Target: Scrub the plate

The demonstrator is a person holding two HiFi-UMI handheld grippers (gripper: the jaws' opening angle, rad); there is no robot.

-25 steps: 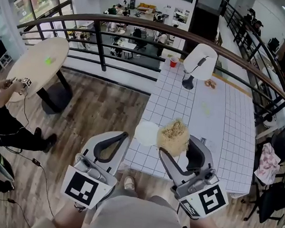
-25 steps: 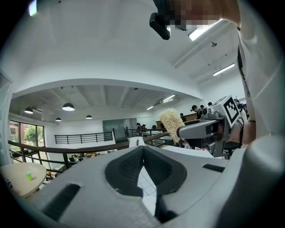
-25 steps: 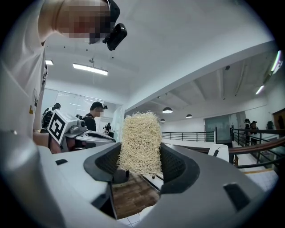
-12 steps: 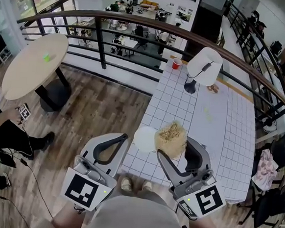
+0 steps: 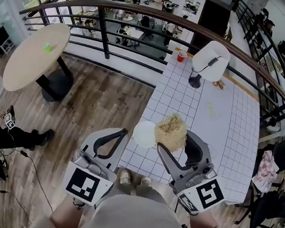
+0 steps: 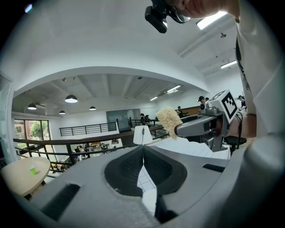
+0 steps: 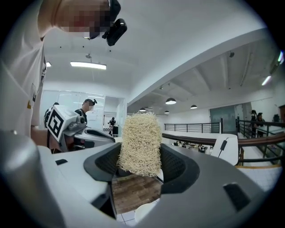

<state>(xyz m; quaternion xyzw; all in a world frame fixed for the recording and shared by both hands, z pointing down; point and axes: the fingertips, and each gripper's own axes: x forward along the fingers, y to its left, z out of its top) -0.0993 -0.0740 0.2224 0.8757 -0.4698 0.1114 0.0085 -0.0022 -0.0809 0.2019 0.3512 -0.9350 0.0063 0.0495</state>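
Note:
A small white plate point(image 5: 143, 134) lies at the near left edge of the white gridded table point(image 5: 220, 127). My right gripper point(image 5: 175, 140) is shut on a straw-coloured fibrous scrubber point(image 5: 170, 130), held in the air just right of the plate and overlapping its rim in the head view. The right gripper view shows the scrubber point(image 7: 140, 142) standing up between the jaws of that gripper point(image 7: 140, 158). My left gripper point(image 5: 124, 131) is shut with nothing in it, its tips close to the plate's left side over the floor. In the left gripper view the tips of the left gripper point(image 6: 143, 149) meet.
A white lamp point(image 5: 211, 57) and a red cup point(image 5: 182, 56) stand at the table's far end. A dark railing point(image 5: 104, 32) runs behind it. A round wooden table point(image 5: 34, 58) stands at the left, and a person point(image 5: 3, 129) sits at the left edge.
Both grippers hold their places by the plate, the scrubber still gripped. The person at the left has slid towards the picture's edge as the head view shifted.

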